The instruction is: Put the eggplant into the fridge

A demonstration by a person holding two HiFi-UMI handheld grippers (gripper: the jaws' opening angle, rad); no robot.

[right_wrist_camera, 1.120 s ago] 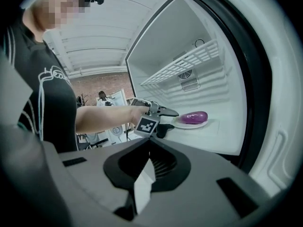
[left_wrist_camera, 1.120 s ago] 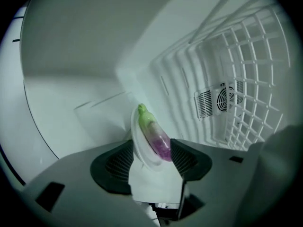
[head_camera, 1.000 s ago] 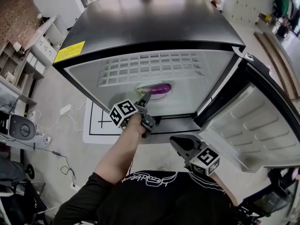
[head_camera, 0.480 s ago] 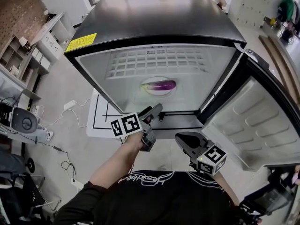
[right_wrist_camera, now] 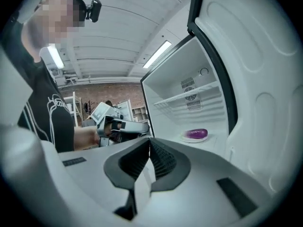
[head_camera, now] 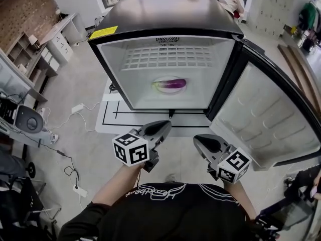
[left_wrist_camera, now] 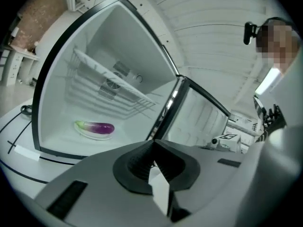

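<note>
1. Looking down from the head view at an open fridge [head_camera: 165,14], with its door [head_camera: 266,129] swung wide toward 3 o'clock.
2. The eggplant [head_camera: 173,85] already lies inside, at 12 o'clock from both grippers. It rests on a white plate [head_camera: 156,83] on the fridge floor, near the middle and below a wire shelf [head_camera: 170,62].
3. The placing step looks done. Judging by the open door, the only step possibly left is closing it, which the task does not name.
4. The eggplant is small, smooth and glossy purple, fading to pale green at its 9 o'clock end. It lies on its side, running from 9 to 3 o'clock, with nothing touching it but the plate.
5. The left gripper [head_camera: 165,125] is outside the fridge, at about 6 o'clock from the opening. Its jaws have just closed and now meet, with nothing between them.
6. The right gripper [head_camera: 198,141] is beside it, at about 5 o'clock from the opening. Its jaws are also together and empty.
</note>
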